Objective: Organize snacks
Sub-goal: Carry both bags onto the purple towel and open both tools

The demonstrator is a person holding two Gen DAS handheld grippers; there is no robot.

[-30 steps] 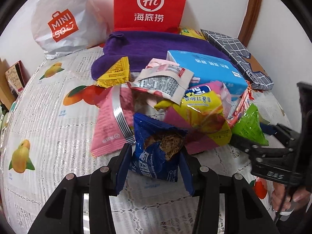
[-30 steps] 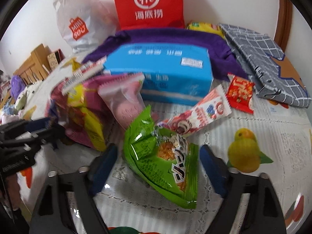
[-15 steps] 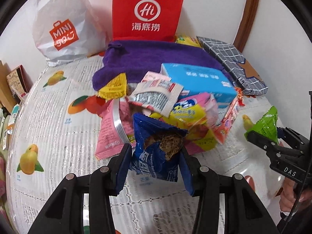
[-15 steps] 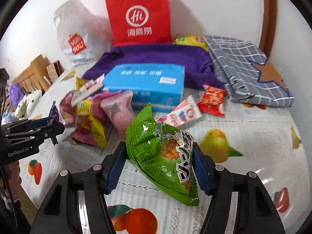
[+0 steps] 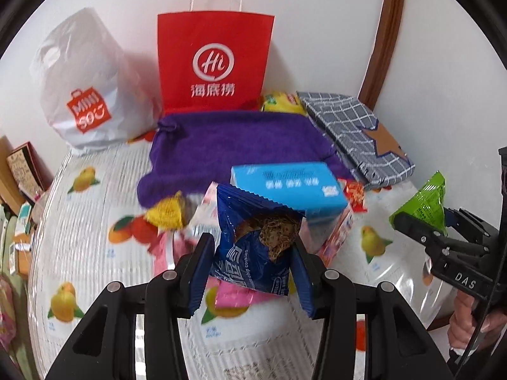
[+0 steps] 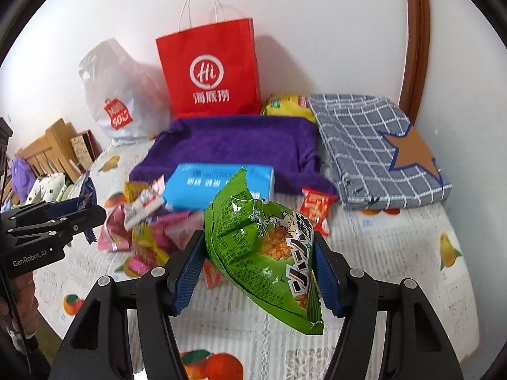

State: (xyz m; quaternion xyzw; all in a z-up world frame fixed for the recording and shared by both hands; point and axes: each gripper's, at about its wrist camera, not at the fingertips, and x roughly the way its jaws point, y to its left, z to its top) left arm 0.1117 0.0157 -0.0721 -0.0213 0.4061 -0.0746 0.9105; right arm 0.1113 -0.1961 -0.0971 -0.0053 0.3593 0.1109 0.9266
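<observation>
Crinkly foil and plastic film make up nearly everything here, so each packet should be light, slippery and quick to buckle. The left gripper (image 5: 252, 262) is clenched on a blue cookie packet (image 5: 253, 250), pads pressing its lower sides, and carries it above the heap of snacks (image 6: 149, 228); its top is torn open and the cookie shows, so it probably wants to stay upright and be squeezed gently, as the contents look brittle. The right gripper (image 6: 258, 262) grips a green snack bag (image 6: 263, 243) across its middle, held clear of the table; the bag is puffed and glossy, and a hold near a crimped seam would likely slip less than one on the air-filled belly. Behind the heap lies a blue box (image 6: 218, 183), stiffer and probably heavier than the packets, best taken across its narrow sides. A small red packet (image 6: 315, 210) lies apart near a grey checked cloth (image 6: 374, 155) with a brown star. The table (image 6: 396, 253) is covered in a white lace-patterned cloth printed with fruit, probably smooth enough for packets to slide. At the back a purple towel (image 6: 234, 145) is spread, with a yellow packet (image 6: 285, 104) at its far corner, and against the white wall stand a red paper bag (image 6: 209, 72) and a white plastic bag (image 6: 117, 95), either a likely place for sorted snacks. Wooden furniture (image 6: 47, 152) and clutter sit off the table's left side, and a brown wooden frame (image 6: 415, 47) runs up the wall on the right.
</observation>
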